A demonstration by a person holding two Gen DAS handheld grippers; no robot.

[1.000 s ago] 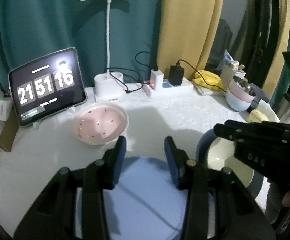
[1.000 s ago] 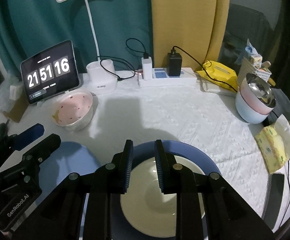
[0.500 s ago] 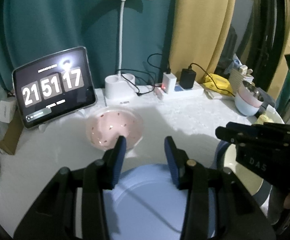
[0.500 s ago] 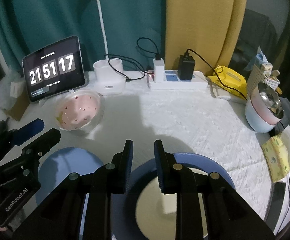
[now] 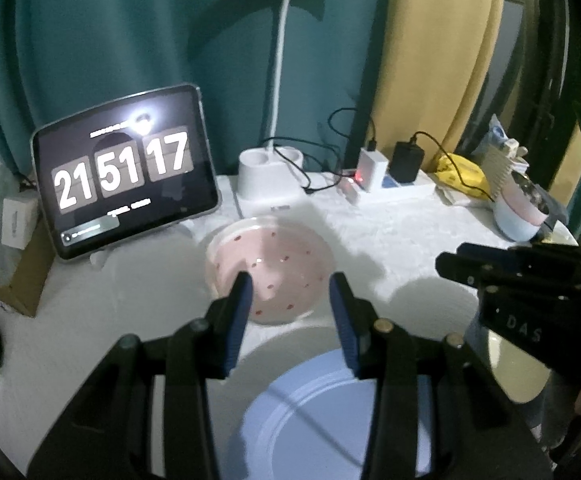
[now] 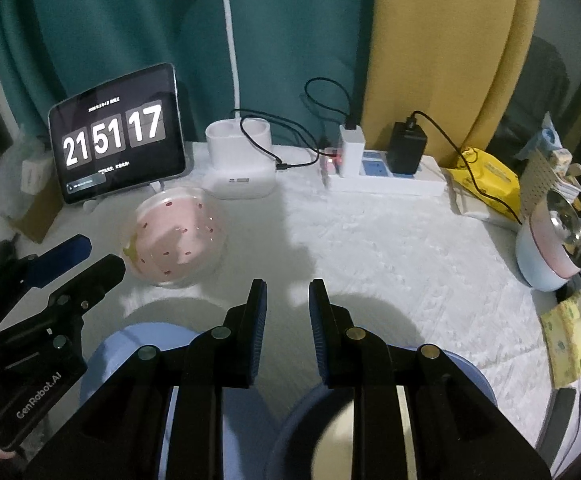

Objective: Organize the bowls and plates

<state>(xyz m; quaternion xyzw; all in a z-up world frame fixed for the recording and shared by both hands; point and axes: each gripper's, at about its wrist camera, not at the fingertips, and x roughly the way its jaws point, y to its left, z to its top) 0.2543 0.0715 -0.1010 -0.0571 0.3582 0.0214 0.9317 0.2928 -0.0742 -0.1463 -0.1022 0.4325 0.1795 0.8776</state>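
Note:
A pink bowl (image 5: 278, 264) with red specks sits on the white table before the tablet; it also shows in the right wrist view (image 6: 174, 236). My left gripper (image 5: 290, 286) hangs open just short of the bowl, nothing between its fingers. Below it lies a light blue plate (image 5: 330, 412), also visible beside the other arm (image 6: 138, 344). My right gripper (image 6: 288, 286) stands narrowly open and empty above bare cloth. Under its body lies a dark blue plate with a cream centre (image 6: 330, 436), partly hidden. Each gripper appears in the other's view: left gripper (image 6: 86, 260), right gripper (image 5: 450, 260).
A tablet clock (image 5: 124, 172), a white lamp base (image 5: 270, 178) and a power strip with chargers (image 6: 386, 180) line the back. Stacked bowls (image 6: 546, 256), a yellow packet (image 6: 486, 180) and a yellow cloth (image 6: 566, 340) crowd the right edge. A cardboard box (image 5: 14, 272) sits far left.
Both grippers have moved forward over the table toward the back. The two plates have slid lower in view, and the pink bowl is now close to my left fingertips. The gaps between the fingers are unchanged.

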